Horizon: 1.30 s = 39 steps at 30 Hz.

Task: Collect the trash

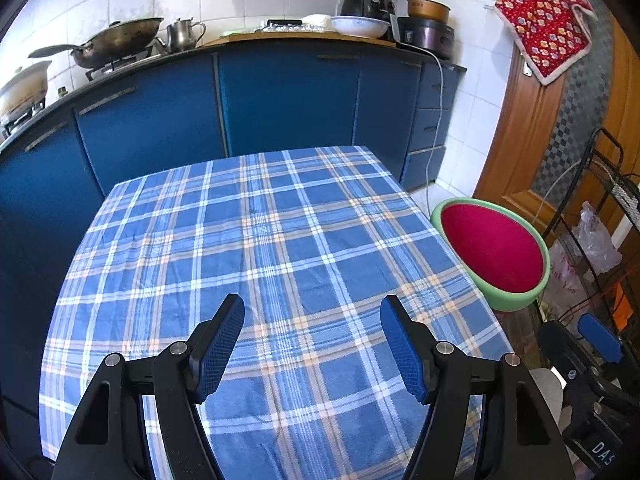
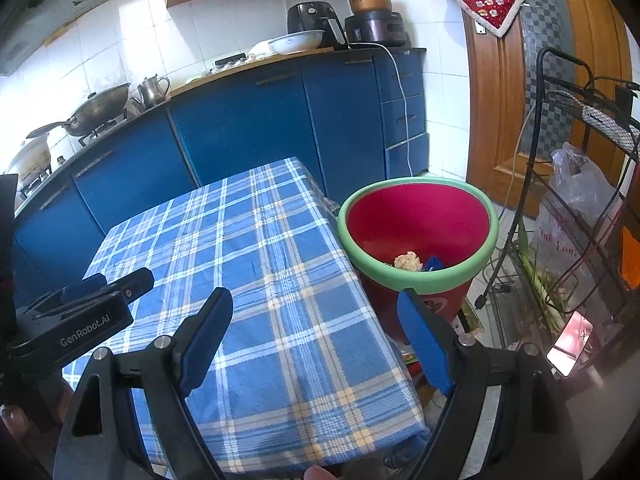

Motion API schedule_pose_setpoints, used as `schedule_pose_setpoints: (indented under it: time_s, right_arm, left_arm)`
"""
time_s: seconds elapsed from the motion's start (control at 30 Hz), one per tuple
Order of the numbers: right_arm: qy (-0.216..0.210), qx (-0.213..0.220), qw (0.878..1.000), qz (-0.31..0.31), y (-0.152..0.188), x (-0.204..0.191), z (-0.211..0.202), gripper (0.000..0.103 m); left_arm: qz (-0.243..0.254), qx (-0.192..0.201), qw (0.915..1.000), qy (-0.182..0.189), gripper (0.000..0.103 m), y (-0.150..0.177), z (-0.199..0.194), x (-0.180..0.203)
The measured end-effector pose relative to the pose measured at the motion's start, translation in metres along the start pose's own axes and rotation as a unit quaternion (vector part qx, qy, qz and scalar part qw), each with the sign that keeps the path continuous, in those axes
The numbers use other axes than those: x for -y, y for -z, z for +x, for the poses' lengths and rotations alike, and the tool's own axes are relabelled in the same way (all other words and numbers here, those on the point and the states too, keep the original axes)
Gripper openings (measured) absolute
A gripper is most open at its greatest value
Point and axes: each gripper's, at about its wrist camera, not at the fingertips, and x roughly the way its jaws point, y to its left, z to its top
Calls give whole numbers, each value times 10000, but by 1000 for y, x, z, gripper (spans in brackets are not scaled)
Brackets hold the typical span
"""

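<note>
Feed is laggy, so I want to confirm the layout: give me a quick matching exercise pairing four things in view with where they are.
Things:
1. crumpled paper
2. wok
3. red patterned cloth
4. plaid tablecloth

Places:
A. hanging on the wooden door
B. inside the red bin
C. spread over the table
D. on the stove

Pairs: 1-B, 2-D, 3-A, 4-C

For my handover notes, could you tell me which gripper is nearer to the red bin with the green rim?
Right. The right gripper hangs over the table's corner, just in front of the bin. The left gripper is over the tablecloth's middle, farther away.
</note>
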Motion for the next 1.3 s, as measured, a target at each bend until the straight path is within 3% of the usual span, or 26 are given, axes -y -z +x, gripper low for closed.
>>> schedule_pose_setpoints:
  time_s: [1.3]
  right_arm:
    - [80,-131,9999,-55,6,-3,8,84]
  left_arm:
    - [-39,-14,10000,83,72,5,3,0]
